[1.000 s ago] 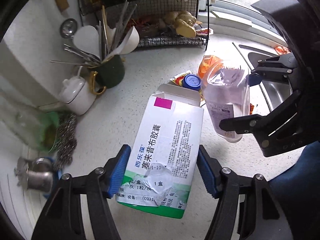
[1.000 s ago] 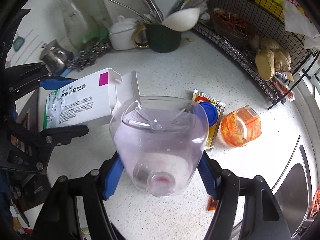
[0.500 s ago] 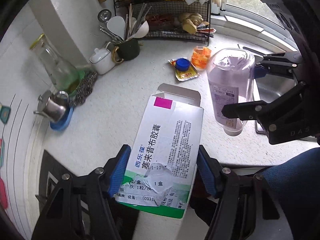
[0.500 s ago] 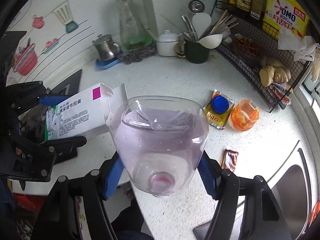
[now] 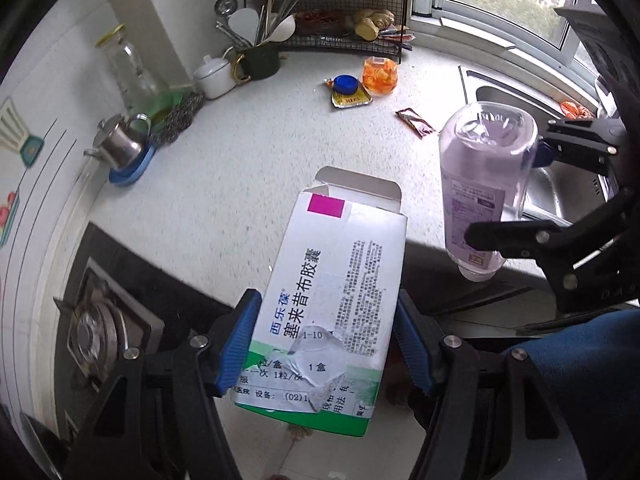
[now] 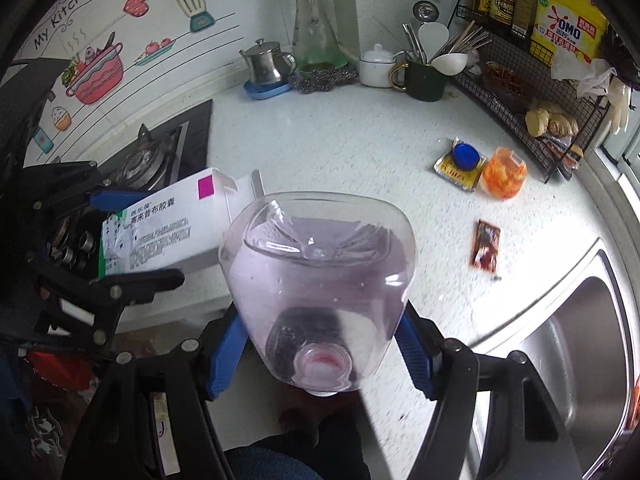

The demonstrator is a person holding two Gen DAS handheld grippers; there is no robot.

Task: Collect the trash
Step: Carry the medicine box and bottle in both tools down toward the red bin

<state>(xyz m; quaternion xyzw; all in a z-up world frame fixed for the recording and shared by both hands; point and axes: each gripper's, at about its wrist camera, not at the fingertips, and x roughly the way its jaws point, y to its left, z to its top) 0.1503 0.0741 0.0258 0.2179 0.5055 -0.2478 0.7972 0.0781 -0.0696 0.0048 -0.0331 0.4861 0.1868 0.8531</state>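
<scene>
- The left gripper (image 5: 326,340) is clamped on a white and green box (image 5: 324,300), one blue pad on each long side, the box's open flap pointing away from the gripper over the counter edge.
- The right gripper (image 6: 322,350) is clamped on a clear plastic bottle (image 6: 316,280), held neck toward the camera with its base pointing away; the blue pads press its sides near the shoulder.
- In the left wrist view the bottle (image 5: 486,184) hangs to the right of the box, apart from it, with the right gripper's black fingers (image 5: 520,236) across its lower part.
- In the right wrist view the box (image 6: 168,226) sits to the left of the bottle, with the left gripper's black arms around it.
- Beyond both grippers, on the speckled counter (image 5: 260,152), lie more scraps: a yellow packet (image 6: 460,168) with a blue cap (image 6: 466,155) on it, an orange plastic cup (image 6: 504,174) just beside that, and a small brown sachet (image 6: 488,245) nearer the right gripper.
- To the right of the right gripper is a steel sink (image 6: 580,340); to the left of the left gripper is a gas hob (image 5: 96,332).
- Far from the grippers, along the wall, stand a steel pot (image 6: 268,62), a glass jug (image 6: 314,32), a white lidded pot (image 6: 376,66), a dark mug of utensils (image 6: 426,78) and a wire rack (image 6: 532,92).
- A blue sleeve (image 5: 580,360) shows at the lower right of the left wrist view.
</scene>
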